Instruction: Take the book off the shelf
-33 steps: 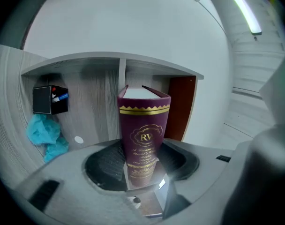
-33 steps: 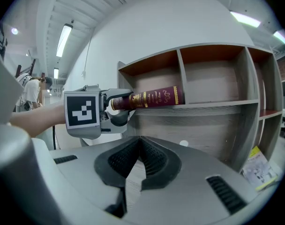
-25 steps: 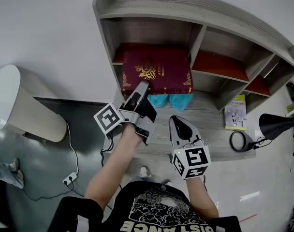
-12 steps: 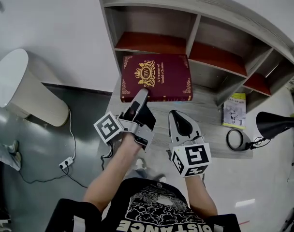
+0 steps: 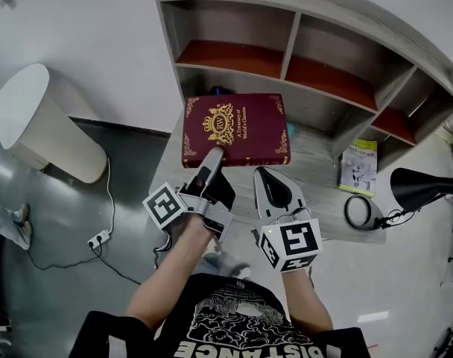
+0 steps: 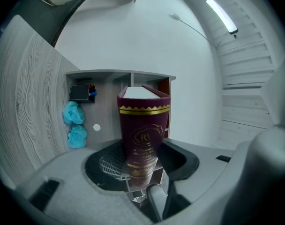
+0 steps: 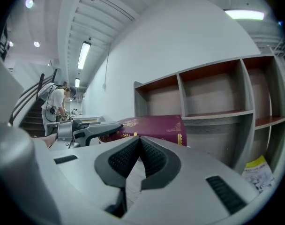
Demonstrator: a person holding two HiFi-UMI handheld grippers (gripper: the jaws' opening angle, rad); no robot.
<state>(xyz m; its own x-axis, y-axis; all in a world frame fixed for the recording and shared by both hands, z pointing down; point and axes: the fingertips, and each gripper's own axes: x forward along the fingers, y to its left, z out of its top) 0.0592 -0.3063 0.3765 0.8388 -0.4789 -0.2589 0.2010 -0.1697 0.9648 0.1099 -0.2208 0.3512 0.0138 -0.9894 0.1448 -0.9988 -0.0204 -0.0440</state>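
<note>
A thick maroon book (image 5: 234,129) with gold print is out of the grey shelf (image 5: 286,28) and held flat above the desk (image 5: 320,192). My left gripper (image 5: 213,156) is shut on the middle of its near edge. In the left gripper view the book (image 6: 143,130) stands edge-on between the pads of the left gripper (image 6: 141,165). My right gripper (image 5: 264,176) hangs just right of the left one, short of the book, shut with nothing in it. The right gripper view has the book (image 7: 152,125) and the left gripper (image 7: 93,130) ahead of the right gripper (image 7: 138,142).
A yellow-green booklet (image 5: 358,168) leans at the shelf's right end, with a black desk lamp (image 5: 420,189) and a ring-shaped thing (image 5: 358,213) beside it. Two blue bundles (image 6: 74,123) and a black box (image 6: 80,93) lie by the shelf. A white cylinder (image 5: 40,133) stands left, on the floor.
The left gripper has drawn the book out of the lower left compartment toward me. The blue bundles seen earlier below the book are now covered in the head view. The right gripper barely moved.
</note>
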